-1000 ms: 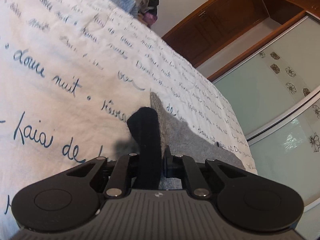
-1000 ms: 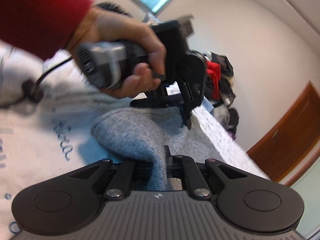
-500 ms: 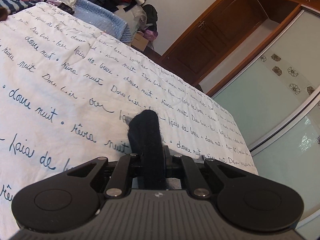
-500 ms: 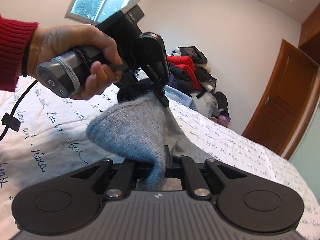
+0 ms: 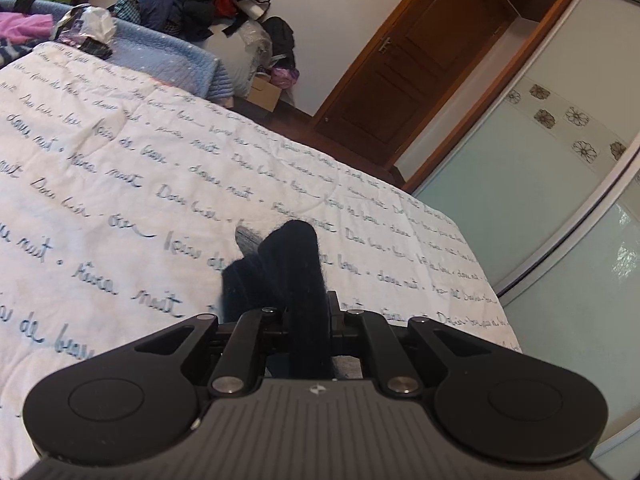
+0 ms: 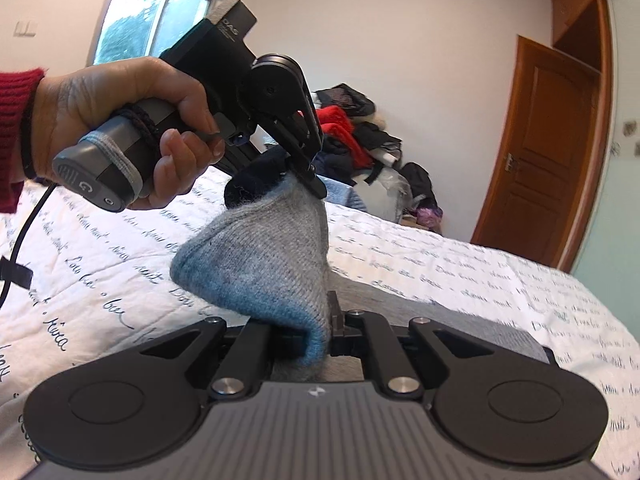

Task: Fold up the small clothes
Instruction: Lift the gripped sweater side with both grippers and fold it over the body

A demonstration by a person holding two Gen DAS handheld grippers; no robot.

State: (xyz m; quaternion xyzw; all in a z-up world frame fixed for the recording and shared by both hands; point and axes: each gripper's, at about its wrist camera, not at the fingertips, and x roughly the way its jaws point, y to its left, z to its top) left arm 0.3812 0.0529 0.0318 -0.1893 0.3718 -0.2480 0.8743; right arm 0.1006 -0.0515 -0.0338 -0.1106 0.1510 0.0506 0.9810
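Observation:
A grey knitted garment with a dark navy edge (image 6: 264,256) is held up above the bed between both grippers. My left gripper (image 5: 308,320) is shut on the dark navy edge (image 5: 292,272); it also shows in the right wrist view (image 6: 308,172), held by a hand in a red sleeve. My right gripper (image 6: 316,340) is shut on the grey and blue part of the cloth. The rest of the garment (image 6: 460,316) lies flat on the bed to the right.
The bed carries a white quilt with blue script (image 5: 140,168). A pile of clothes (image 6: 352,128) lies at the far side by the wall. A brown door (image 6: 552,152) and glass wardrobe doors (image 5: 560,184) stand to the right. A cable (image 6: 24,232) hangs from the left gripper.
Both grippers have lifted the garment higher off the bed and tilted up. More of the room and the clothes pile now shows.

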